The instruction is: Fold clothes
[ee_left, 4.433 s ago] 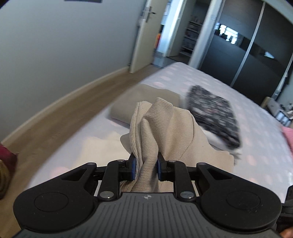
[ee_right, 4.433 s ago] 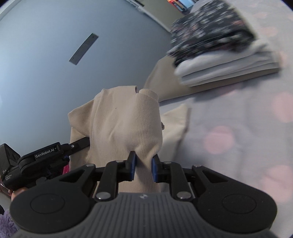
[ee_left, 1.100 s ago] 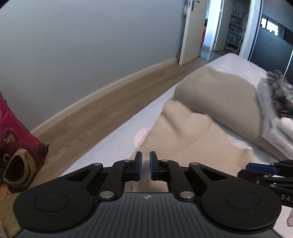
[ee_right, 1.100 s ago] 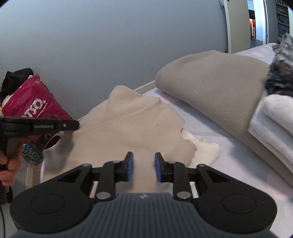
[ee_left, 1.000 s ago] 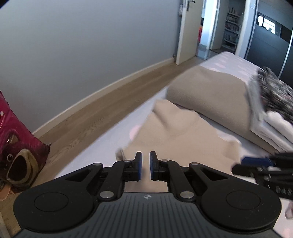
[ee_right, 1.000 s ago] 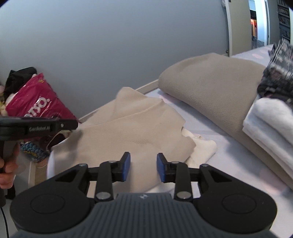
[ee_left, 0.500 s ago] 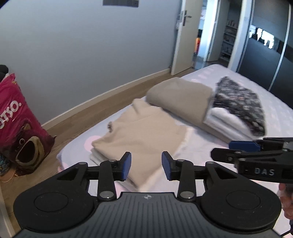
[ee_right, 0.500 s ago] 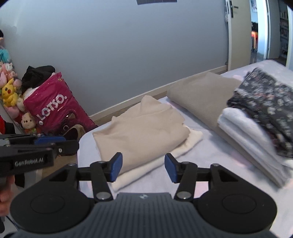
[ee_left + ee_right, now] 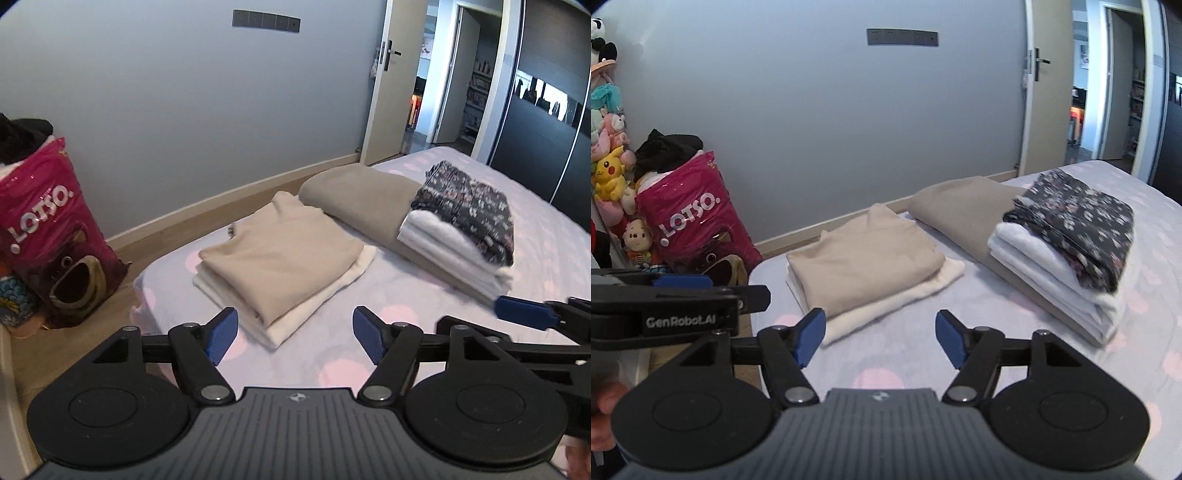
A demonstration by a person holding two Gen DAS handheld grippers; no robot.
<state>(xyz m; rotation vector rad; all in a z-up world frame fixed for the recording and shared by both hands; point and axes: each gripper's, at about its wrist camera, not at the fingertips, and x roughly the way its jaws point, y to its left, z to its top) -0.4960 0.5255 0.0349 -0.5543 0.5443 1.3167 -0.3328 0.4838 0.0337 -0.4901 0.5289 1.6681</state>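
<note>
A folded beige ribbed sweater [image 9: 284,251] lies on top of a folded cream garment [image 9: 314,295] near the bed's corner; it also shows in the right wrist view [image 9: 864,258]. My left gripper [image 9: 295,334] is open and empty, held back above the bedsheet short of the pile. My right gripper [image 9: 880,338] is open and empty, also short of the pile. The right gripper shows at the right edge of the left wrist view [image 9: 524,314]. The left gripper shows at the left of the right wrist view [image 9: 679,295].
A second stack stands further back: a taupe blanket [image 9: 358,195], white folded cloth [image 9: 443,240] and a dark floral garment [image 9: 469,206] on top. The bed [image 9: 388,314] has a lilac dotted sheet. A pink LOTSO bag [image 9: 51,229] and plush toys [image 9: 609,170] stand on the floor at left.
Both grippers let go of the beige sweater, which now lies folded on the cream garment. Both have opened wide and pulled back and up from the pile.
</note>
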